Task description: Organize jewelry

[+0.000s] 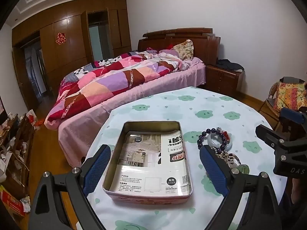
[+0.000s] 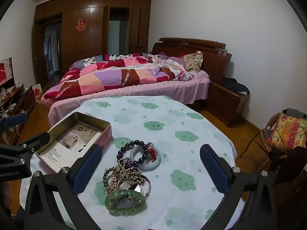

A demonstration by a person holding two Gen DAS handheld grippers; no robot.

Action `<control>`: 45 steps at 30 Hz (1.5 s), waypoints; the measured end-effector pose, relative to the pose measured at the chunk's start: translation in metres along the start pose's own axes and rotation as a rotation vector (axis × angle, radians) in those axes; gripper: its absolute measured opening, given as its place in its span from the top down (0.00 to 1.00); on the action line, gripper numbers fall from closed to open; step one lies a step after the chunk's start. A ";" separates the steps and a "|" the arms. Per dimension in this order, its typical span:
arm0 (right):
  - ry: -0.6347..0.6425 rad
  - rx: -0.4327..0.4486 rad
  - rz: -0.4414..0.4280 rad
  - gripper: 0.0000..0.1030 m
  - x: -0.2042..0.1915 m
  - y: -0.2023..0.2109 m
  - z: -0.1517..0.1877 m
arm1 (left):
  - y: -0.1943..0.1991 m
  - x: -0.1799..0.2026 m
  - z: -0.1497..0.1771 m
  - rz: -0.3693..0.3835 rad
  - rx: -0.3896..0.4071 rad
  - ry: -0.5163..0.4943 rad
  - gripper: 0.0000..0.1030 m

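Note:
An open pink tin box (image 1: pixel 122 174) (image 2: pixel 107 134) lined with a printed leaflet sits on the table. Right of it lies a heap of jewelry (image 2: pixel 130 174): a purple bead bracelet (image 2: pixel 134 143) (image 1: pixel 211 131), a pale jade bangle (image 2: pixel 145 165) (image 1: pixel 213 142), a green bangle (image 2: pixel 125 202), and metal chains and a watch band. My left gripper (image 1: pixel 154 169) hovers open over the box, nothing between its blue pads. My right gripper (image 2: pixel 150 169) stands open above the jewelry heap, apart from it.
The round table wears a white cloth with green flowers (image 2: pixel 172 118). Behind it stands a bed with a patchwork quilt (image 1: pixel 119 80). A wicker chair with a patterned cushion (image 2: pixel 287 132) is at the right. Clutter lines the floor at the left (image 1: pixel 13 143).

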State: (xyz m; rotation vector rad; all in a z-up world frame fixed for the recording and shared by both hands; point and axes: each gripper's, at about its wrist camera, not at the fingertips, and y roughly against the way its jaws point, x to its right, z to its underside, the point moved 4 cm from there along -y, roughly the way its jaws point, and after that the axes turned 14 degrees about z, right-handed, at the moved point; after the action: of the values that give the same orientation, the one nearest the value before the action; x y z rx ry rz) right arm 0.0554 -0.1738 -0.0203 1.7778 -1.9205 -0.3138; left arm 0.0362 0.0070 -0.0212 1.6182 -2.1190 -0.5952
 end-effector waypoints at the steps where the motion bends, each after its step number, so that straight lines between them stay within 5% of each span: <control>1: -0.002 -0.006 -0.002 0.00 0.000 0.000 0.000 | 0.000 0.000 0.000 -0.002 0.001 0.000 0.09; 45: -0.007 -0.012 -0.007 0.00 -0.004 0.000 0.003 | 0.001 -0.005 0.000 -0.029 0.008 -0.002 0.09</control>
State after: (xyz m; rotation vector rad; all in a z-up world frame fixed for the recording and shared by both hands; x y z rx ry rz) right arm 0.0545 -0.1703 -0.0237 1.7779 -1.9141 -0.3340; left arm 0.0365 0.0121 -0.0213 1.6560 -2.1054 -0.5988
